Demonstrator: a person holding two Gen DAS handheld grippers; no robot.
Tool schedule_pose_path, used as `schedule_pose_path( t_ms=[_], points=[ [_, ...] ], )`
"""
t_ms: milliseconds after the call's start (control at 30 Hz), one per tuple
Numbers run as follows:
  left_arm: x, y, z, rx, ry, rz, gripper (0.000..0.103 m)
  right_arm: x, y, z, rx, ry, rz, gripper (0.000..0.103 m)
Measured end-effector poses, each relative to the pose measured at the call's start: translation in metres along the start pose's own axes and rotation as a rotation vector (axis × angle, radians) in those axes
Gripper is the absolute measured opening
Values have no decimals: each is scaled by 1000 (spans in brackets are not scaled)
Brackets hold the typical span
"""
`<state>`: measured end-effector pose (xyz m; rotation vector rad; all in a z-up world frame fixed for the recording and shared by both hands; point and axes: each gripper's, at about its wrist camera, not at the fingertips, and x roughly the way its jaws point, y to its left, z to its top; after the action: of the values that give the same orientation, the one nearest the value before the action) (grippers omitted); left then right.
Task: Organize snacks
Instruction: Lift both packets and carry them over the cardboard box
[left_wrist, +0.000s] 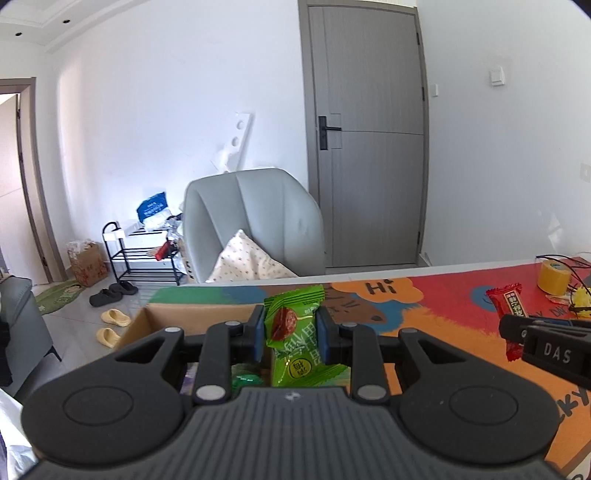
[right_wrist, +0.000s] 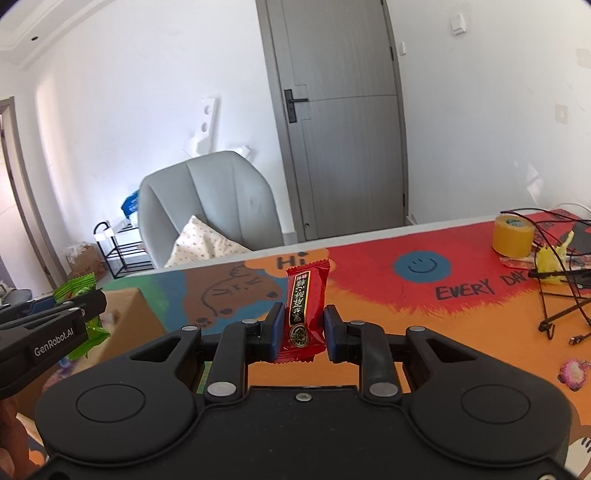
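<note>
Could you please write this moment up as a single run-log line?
left gripper: shut on green snack above cardboard box | right gripper: shut on red snack above table mat

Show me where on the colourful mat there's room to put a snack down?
Bare mat stretches between the cardboard box and the yellow tape roll, around the smiley face. It's crowded at the right, by the tape and black wires.

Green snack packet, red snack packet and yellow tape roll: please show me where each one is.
green snack packet (left_wrist: 291, 332), left wrist view, middle of the wrapper between the pads.
red snack packet (right_wrist: 303, 314), right wrist view, on its black label.
yellow tape roll (right_wrist: 513, 236), right wrist view, on its outer side.
</note>
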<state>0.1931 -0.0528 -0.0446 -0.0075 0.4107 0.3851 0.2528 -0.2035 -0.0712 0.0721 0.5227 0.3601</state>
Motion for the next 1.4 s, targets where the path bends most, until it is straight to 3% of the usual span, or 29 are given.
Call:
schedule_pose_path(
  t_ms=[800,1133,1400],
  points=[
    [0,101,-12,-78,25,149,27,8,73,6,-73,-8,105,24],
    [17,120,-17,-97,47,103,27,20,90,7,-94,3,124,24],
    [37,131,-22,-138,125,44,31,34,113,7,-124,27,157,24]
  ],
)
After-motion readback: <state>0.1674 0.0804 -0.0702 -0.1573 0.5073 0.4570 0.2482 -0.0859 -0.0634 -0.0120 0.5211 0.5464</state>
